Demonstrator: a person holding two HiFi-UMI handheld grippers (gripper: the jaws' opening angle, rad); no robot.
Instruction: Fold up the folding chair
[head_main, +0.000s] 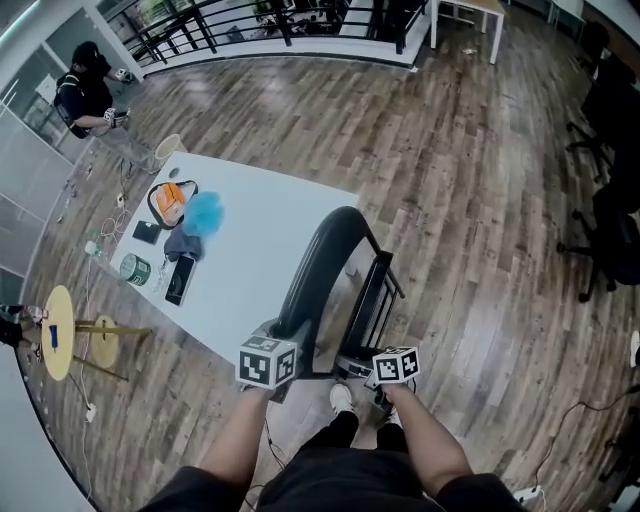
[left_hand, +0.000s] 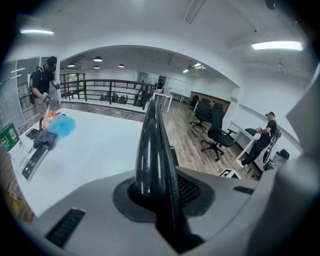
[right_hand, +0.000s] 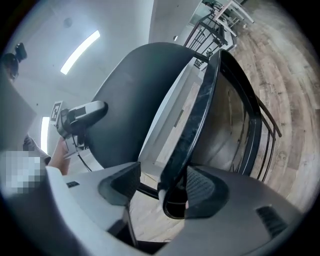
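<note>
At lower centre, left gripper (head_main: 278, 335) clamps the backrest (left_hand: 150, 150) of the folding chair (head_main: 325, 260); right gripper (head_main: 355, 365) gapes around seat edge (right_hand: 197, 120).

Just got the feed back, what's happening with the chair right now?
A person is folding the black folding chair beside the white table. The left gripper is clamped on the backrest edge. The right gripper has the seat rim between its jaws, which stand apart, not yet pinching it. Seat and backrest stand close together, though a gap remains.
</note>
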